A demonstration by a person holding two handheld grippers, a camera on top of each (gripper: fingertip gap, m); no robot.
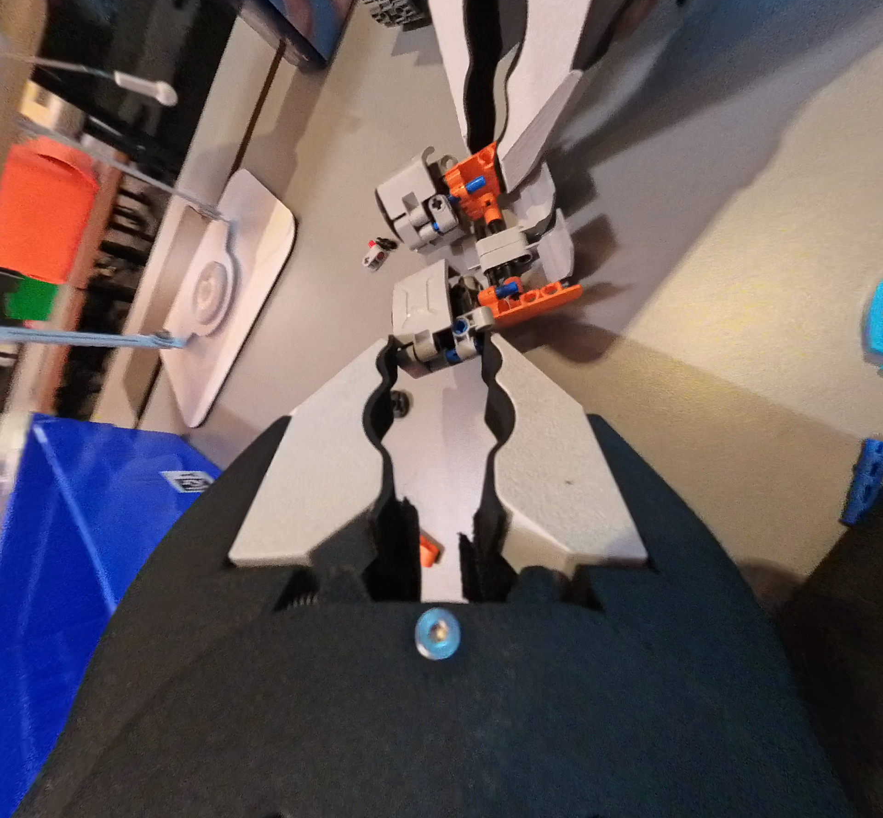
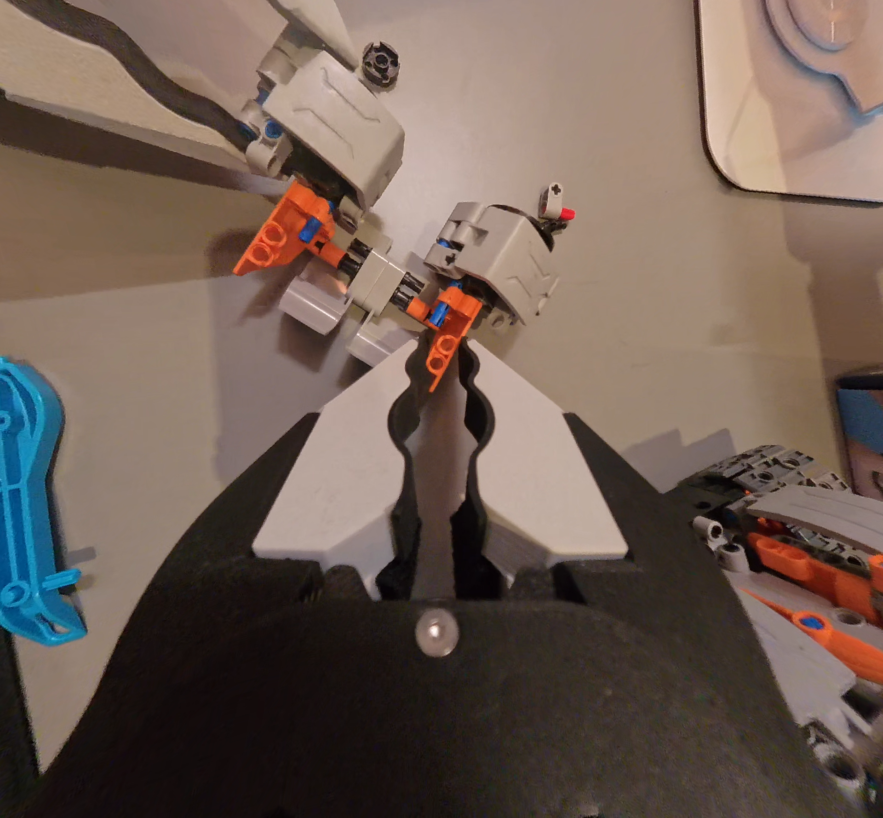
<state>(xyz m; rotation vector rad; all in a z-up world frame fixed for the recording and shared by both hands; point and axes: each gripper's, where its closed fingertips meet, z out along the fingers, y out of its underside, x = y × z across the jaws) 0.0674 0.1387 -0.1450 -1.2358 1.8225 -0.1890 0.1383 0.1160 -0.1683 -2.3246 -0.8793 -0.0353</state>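
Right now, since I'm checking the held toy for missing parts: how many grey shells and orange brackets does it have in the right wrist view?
Grey shells: 2
Orange brackets: 2
Total on the toy: 4

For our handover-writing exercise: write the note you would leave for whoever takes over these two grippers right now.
Left gripper: jaws shut on the grey end of the brick model.
Right gripper: jaws shut on the orange bracket at its other end.
Loose on the table: black round piece, grey piece with red tip, turquoise part.
Done: model held from both ends. Left: loose pieces untouched.
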